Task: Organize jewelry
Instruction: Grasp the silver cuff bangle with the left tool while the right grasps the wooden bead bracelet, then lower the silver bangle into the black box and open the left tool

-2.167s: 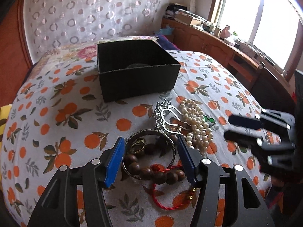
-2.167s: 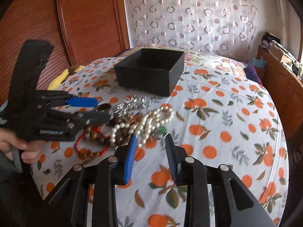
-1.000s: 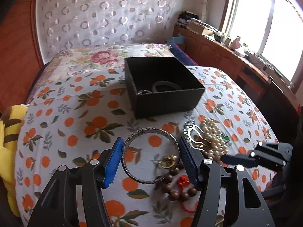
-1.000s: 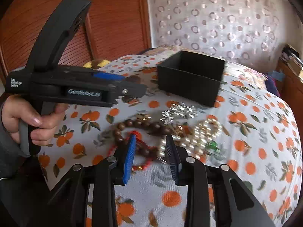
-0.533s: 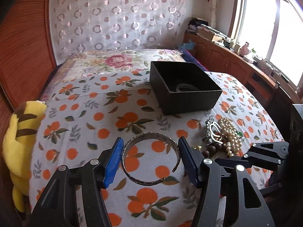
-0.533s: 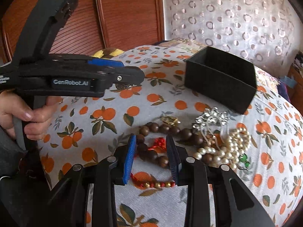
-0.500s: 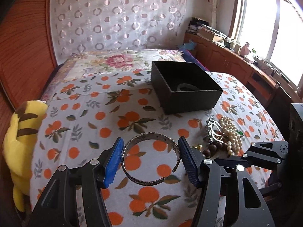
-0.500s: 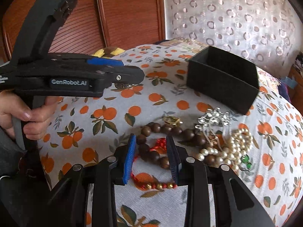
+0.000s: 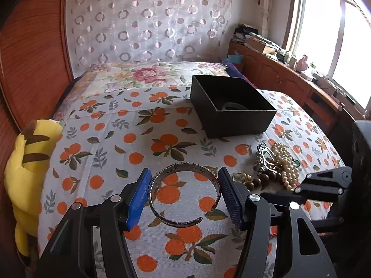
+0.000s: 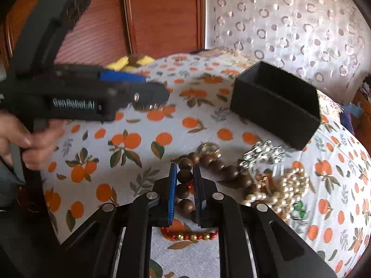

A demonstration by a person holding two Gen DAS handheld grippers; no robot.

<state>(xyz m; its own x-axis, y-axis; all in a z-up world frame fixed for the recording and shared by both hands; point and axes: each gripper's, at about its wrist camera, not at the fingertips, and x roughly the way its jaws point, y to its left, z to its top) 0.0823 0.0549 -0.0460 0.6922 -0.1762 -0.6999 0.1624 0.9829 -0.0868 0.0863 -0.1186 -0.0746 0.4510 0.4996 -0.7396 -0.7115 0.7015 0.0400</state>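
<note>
Left wrist view: the silver cuff bangle (image 9: 184,194) is clamped across its width between the pads of the left gripper (image 9: 184,195), whose jaws stand wide, spread by the bangle; since a second ago it has been carried clear of the jewelry pile (image 9: 273,164) and is held above the bedspread (image 9: 111,125), short of the black box (image 9: 231,106), where a pale bangle (image 9: 234,106) already lies; the box drop is judged to be next; the cuff is seen as an open ring, engraved inside

Right wrist view: the right gripper (image 10: 185,183) has been lowered onto the wooden bead bracelet (image 10: 208,162) and its jaws narrowed, nearly shut, with dark beads pinched between them; half a second ago they stood wider; a second pickup is judged begun; the pearls (image 10: 287,190), silver brooch (image 10: 264,153) and red cord (image 10: 190,235) lie on the bed
</note>
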